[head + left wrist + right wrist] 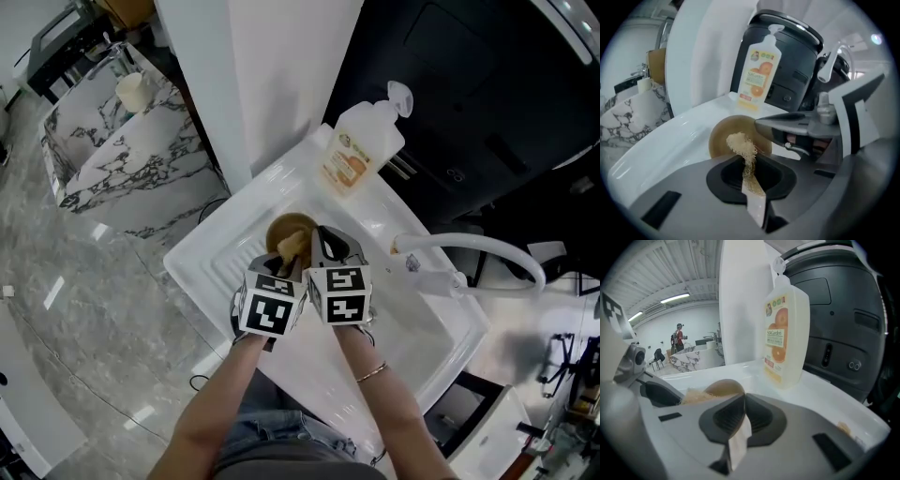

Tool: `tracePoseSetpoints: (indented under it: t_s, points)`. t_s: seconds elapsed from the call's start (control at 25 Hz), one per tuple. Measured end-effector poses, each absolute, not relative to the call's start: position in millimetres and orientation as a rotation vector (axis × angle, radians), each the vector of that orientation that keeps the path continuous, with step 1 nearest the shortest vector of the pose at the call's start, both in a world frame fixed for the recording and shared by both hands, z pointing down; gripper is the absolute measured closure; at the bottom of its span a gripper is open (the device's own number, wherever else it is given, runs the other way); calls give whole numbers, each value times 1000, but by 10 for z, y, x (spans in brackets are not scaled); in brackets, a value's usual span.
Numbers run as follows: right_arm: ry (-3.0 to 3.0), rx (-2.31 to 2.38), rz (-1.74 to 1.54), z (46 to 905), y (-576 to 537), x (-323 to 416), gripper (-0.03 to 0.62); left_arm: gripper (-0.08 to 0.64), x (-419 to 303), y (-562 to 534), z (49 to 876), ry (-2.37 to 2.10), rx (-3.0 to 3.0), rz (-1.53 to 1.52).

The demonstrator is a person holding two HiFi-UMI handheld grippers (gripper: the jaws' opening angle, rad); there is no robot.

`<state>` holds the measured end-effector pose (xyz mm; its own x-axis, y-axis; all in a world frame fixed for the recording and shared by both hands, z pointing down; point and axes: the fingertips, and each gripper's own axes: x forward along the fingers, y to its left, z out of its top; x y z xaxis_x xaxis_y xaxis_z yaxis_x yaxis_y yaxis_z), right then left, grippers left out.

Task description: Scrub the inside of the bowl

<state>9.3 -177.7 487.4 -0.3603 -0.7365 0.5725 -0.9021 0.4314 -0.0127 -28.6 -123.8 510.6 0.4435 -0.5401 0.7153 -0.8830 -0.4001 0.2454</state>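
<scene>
bowl (285, 228) in sink (214, 255) holds scrubber (740, 144) pinched by left tongs (749, 164); right tongs (740, 401) clamp its rim.

Your left gripper (749, 161) has a matt grey plastic shell, and its jaw pads are dull black with fine ribs. Your right gripper (740, 399) is made the same way. The scrubber (740, 144) in the left jaws is a rough tangle of pale fibres. The bowl (723, 138) looks like brown wood, smooth with a low satin sheen. The sink tray (211, 267) under it is hard, glossy white, ridged at eight o'clock of the bowl. At one o'clock the soap bottle (361, 141) is milky translucent plastic with a shiny printed label. The appliance (487, 84) beyond is matt black plastic. At ten o'clock the counter (131, 164) is polished veined marble.
</scene>
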Motion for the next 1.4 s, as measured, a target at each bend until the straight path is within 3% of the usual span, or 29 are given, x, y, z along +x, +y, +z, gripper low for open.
tracePoseSetpoints:
  t_s: [0.4, 0.84, 1.4]
  points:
    - [-2182, 1392, 446, 4918, -1770, 166, 571, 515, -562, -1205, 5152, -1291, 2157, 986]
    - [-2172, 1413, 498, 4971, -1757, 218, 571, 515, -812, -1363, 5019, -1391, 2205, 1072]
    - [-2141, 1450, 556, 5065, -1805, 269, 571, 515, -903, -1660, 4619, -1542, 2348, 964]
